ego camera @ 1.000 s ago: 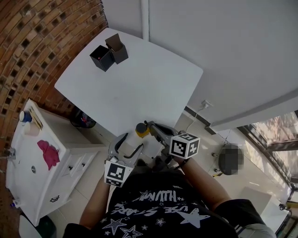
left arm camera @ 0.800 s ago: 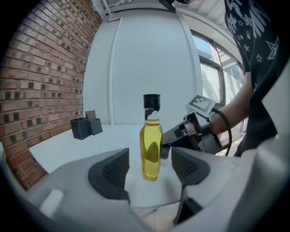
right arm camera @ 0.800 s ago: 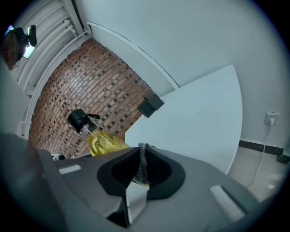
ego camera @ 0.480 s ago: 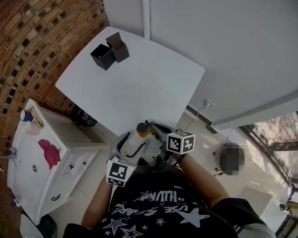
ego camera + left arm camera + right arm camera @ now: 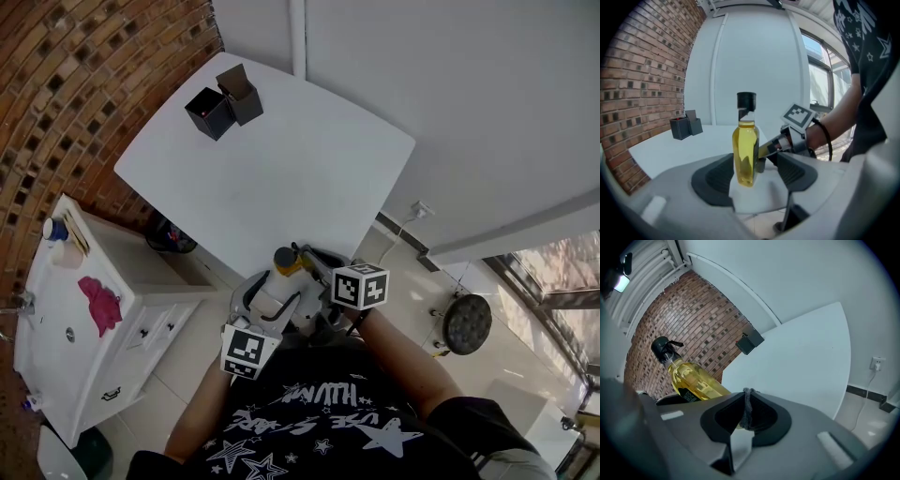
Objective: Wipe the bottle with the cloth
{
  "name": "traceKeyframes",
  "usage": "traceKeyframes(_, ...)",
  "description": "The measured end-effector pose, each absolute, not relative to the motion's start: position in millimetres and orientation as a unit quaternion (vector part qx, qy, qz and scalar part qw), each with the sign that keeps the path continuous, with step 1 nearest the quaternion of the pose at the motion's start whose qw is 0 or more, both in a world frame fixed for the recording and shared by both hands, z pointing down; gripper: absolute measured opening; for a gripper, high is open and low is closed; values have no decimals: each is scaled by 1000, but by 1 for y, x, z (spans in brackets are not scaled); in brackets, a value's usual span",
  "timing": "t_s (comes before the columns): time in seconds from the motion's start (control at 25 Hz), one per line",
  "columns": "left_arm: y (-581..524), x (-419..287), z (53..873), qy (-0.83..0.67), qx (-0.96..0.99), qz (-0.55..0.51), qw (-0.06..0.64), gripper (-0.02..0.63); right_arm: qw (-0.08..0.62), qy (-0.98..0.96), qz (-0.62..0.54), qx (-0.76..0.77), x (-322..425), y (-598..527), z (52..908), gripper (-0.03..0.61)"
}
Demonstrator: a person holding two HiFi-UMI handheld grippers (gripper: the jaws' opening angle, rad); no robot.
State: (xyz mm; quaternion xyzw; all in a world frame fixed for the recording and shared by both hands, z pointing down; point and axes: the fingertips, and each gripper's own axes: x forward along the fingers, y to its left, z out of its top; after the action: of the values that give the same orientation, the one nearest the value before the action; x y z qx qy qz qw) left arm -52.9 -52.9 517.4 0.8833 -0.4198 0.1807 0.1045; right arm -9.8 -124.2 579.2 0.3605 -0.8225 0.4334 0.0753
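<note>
The cloth showed only as a thin grey edge in the right hand-held gripper, the rest probably buried between its jaws. Its body hid the base of the bottle, whose label was too small to read.

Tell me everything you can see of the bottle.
The bottle is clear, nearly full of yellow liquid, with a black cap and a dark label. It stands upright, clamped in the jaws of the left gripper by the white table. The right gripper, pinching a grey cloth, is close beside it; contact is unclear.
</note>
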Motion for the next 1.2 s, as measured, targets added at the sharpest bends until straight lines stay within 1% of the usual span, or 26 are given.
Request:
traceKeyframes(0.2, -57, -58, 523, -448, 864, 200, 117, 293, 67, -830, 413, 368, -1, -124, 562, 35)
traceKeyframes(0.28, -57, -56, 529, -464, 847, 213, 149, 293, 67, -834, 403, 371, 6, -120, 554, 35)
traceKeyframes(0.36, -55, -48, 533, -480, 826, 223, 195, 298, 68, -839, 394, 370, 11, -116, 548, 35)
traceKeyframes(0.4, -55, -44, 533, -490, 815, 224, 214, 320, 67, -841, 390, 368, 13, -115, 545, 35)
traceKeyframes(0.6, -65, -34, 531, -572, 756, 183, 261, 361, 62, -849, 380, 362, 23, -111, 536, 35)
traceKeyframes(0.72, -80, -38, 525, -635, 713, 152, 255, 388, 57, -851, 376, 364, 30, -109, 531, 35)
traceKeyframes(0.92, -102, -54, 527, -713, 649, 162, 210, 390, 50, -847, 371, 377, 46, -108, 529, 35)
traceKeyframes(1.2, -114, -57, 538, -743, 606, 160, 235, 387, 46, -841, 373, 389, 66, -109, 531, 35)
